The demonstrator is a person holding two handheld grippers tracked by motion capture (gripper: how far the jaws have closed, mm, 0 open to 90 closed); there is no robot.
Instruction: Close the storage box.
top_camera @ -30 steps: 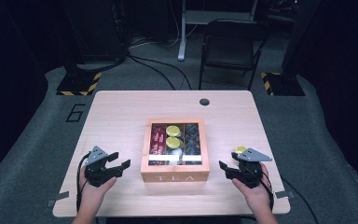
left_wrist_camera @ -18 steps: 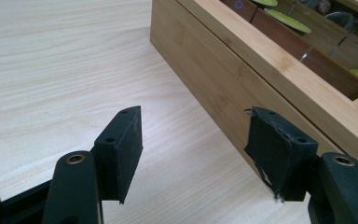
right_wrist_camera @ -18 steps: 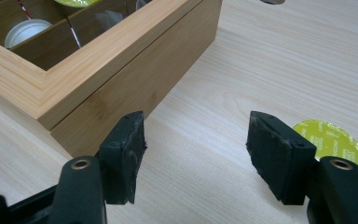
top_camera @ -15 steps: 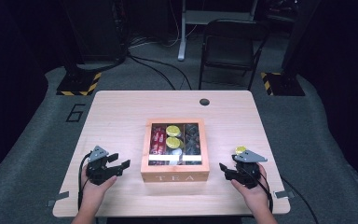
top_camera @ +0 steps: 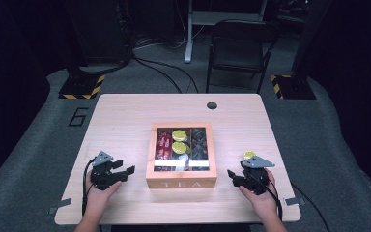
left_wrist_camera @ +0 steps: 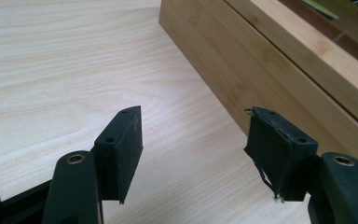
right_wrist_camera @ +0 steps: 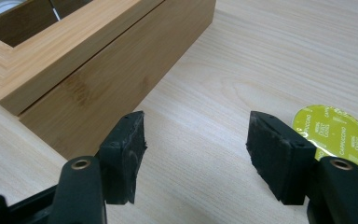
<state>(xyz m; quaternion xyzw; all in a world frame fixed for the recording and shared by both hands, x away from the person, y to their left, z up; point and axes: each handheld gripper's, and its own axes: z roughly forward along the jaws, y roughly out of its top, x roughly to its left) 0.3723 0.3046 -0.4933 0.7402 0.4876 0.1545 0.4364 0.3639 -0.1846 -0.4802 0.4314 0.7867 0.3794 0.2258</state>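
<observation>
A wooden box (top_camera: 181, 182) marked TEA stands mid-table. Through its windowed top I see red packets (top_camera: 163, 144), yellow-green capsules (top_camera: 178, 136) and dark items (top_camera: 199, 142) in separate compartments. My left gripper (top_camera: 125, 170) rests on the table left of the box, pointing at its side, open and empty. In the left gripper view, the left gripper (left_wrist_camera: 193, 114) has bare table between its pads and the box wall (left_wrist_camera: 270, 70) just beyond. My right gripper (top_camera: 234, 175) sits right of the box, also open. Beside the right gripper (right_wrist_camera: 196, 116) lies a loose yellow-green capsule (right_wrist_camera: 338, 135), next to one pad, untouched.
The light wood table (top_camera: 125, 121) has a round cable hole (top_camera: 211, 105) near its far edge. A dark chair (top_camera: 236, 48) stands behind the table on grey floor. Cables trail from both grippers over the near edge.
</observation>
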